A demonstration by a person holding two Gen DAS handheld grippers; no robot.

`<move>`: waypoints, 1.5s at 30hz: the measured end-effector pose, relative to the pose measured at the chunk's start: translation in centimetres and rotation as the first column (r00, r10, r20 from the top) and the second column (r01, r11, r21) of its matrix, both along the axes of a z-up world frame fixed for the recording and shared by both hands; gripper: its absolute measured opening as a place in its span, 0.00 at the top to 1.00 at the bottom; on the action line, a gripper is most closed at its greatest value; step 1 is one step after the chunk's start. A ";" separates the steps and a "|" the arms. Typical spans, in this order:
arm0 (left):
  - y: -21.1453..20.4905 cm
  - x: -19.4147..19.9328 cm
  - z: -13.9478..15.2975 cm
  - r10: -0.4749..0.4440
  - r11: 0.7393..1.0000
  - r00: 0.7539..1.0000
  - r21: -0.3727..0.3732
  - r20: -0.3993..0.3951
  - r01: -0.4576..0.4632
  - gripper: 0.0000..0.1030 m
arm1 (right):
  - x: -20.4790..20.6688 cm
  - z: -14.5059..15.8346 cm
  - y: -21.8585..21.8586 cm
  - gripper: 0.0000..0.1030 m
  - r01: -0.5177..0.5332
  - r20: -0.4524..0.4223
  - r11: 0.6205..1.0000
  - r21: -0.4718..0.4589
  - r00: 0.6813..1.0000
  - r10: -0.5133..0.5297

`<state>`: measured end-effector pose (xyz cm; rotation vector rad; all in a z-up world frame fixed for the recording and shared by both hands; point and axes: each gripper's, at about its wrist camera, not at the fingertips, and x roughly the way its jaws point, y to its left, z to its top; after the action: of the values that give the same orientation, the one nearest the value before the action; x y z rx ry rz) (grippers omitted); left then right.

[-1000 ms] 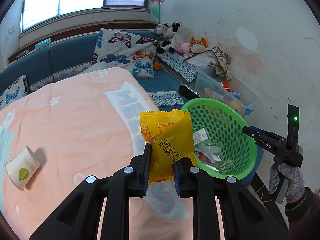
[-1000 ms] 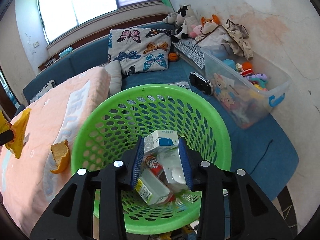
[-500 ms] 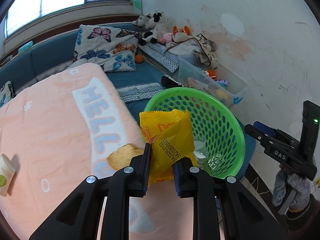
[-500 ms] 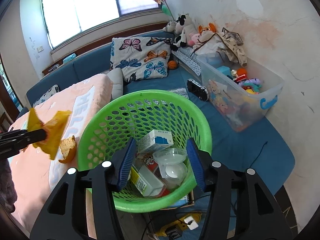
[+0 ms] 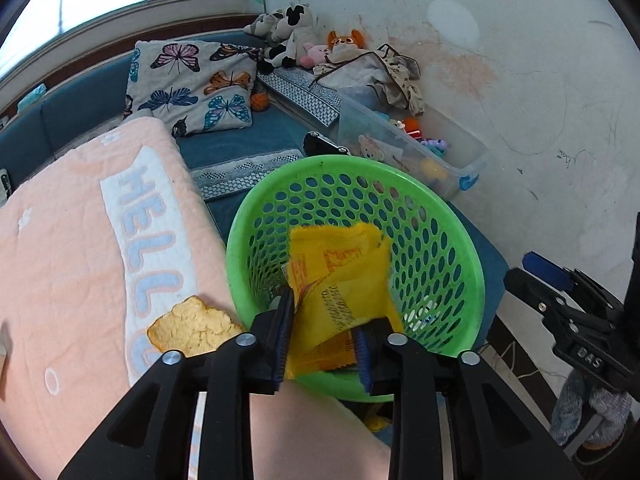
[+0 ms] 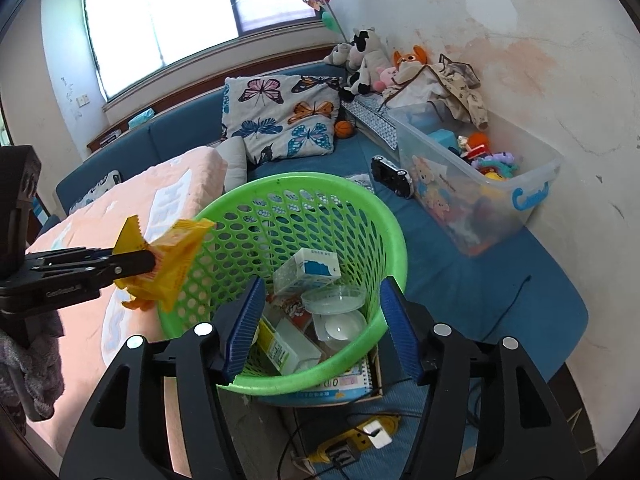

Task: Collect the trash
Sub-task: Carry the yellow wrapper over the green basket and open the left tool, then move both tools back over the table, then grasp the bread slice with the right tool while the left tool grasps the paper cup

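A: Since a second ago the left gripper [image 5: 322,342] has carried the crinkled yellow foil snack wrapper [image 5: 340,280] from above the peach blanket to above the round green perforated plastic basket [image 5: 440,248], and its jaws have just been opening. The wrapper is lying loosely between them, the pads no longer pinching it.

B: And the right gripper [image 6: 322,326]?

A: Its jaws have just been opening too, and they are standing well apart over the basket's near rim with nothing between them.

B: What is each view giving that the other is not?

A: The right wrist view is showing the basket's contents: one white and blue carton [image 6: 308,272], one clear plastic lid [image 6: 334,299], one white cup [image 6: 340,326] and one yellow-edged box [image 6: 276,346]. The left wrist view is hiding these behind the wrapper, but is showing one piece of orange peel [image 5: 192,328] lying on the blanket just beside the basket.

B: And the room?

A: The peach blanket [image 5: 72,248] is covering a bed. One butterfly-print pillow [image 6: 280,120], several soft toys [image 6: 368,60] and one clear plastic toy bin [image 6: 480,184] are sitting on blue cushioning along a stained white wall.
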<state>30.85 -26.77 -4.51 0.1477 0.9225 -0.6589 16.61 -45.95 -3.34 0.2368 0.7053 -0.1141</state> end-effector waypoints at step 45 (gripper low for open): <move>26.0 -3.1 1.0 0.363 0.931 0.931 -0.051 0.045 -0.360 0.39 | 7.0 -3.9 19.0 0.37 -0.414 -0.107 0.909 -0.048 0.907 0.407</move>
<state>27.75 -0.76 -3.50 -0.0436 0.8550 -0.3291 23.58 -26.92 -7.29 0.0114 0.8311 0.2553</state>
